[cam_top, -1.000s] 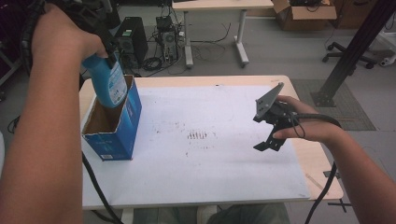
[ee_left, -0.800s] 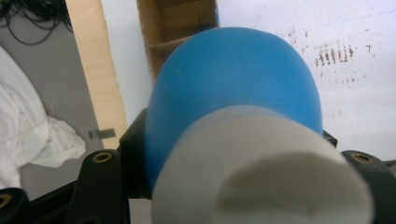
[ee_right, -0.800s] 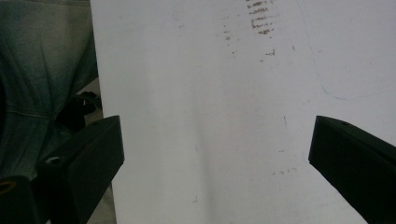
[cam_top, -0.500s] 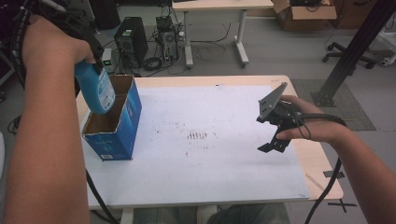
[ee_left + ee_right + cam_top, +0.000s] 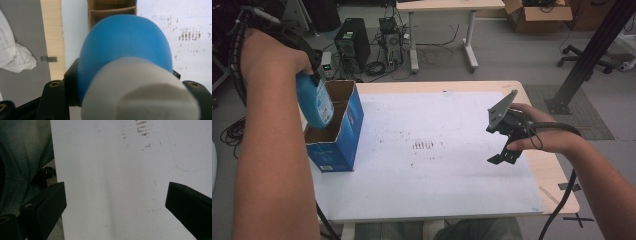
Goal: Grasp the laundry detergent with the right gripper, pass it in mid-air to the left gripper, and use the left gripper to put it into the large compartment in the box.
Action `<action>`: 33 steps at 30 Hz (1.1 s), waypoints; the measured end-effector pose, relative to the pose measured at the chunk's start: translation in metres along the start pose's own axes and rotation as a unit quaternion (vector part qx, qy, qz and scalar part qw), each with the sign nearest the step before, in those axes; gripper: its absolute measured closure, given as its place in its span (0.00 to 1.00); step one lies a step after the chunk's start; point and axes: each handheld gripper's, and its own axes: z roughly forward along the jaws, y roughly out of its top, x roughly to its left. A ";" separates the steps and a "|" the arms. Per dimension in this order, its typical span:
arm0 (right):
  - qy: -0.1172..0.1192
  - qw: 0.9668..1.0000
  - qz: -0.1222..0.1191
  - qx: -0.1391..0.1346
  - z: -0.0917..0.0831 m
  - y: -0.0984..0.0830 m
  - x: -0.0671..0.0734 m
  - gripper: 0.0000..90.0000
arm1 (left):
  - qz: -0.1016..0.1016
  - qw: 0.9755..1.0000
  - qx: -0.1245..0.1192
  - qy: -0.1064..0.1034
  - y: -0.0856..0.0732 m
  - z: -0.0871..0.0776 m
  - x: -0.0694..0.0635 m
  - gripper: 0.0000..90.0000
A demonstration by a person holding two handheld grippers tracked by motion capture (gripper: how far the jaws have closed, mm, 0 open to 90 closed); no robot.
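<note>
Bottle [image 5: 314, 102] clamped in my left claw [image 5: 309, 75] hangs over box [image 5: 343, 131]; tilt could catch its rim; right claw [image 5: 502, 150] open, empty.

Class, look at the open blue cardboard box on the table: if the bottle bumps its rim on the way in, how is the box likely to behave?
The box stands taller than it is wide, with its top open, so it may tip or slide. It looks like thin cardboard, probably light. The left gripper holds the blue bottle right at the opening, so a sideways knock seems possible.
</note>
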 end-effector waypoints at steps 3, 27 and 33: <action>0.001 1.000 0.001 0.001 0.000 0.000 0.000 0.04 | -0.002 1.000 0.003 -0.002 0.001 0.005 0.003 0.43; 0.008 1.000 0.000 0.007 0.000 0.003 0.004 0.04 | 0.009 1.000 0.021 -0.017 0.000 0.065 0.011 0.43; 0.007 1.000 0.000 0.007 0.000 0.002 0.005 0.04 | 0.011 0.999 0.027 -0.020 0.000 0.081 0.010 0.43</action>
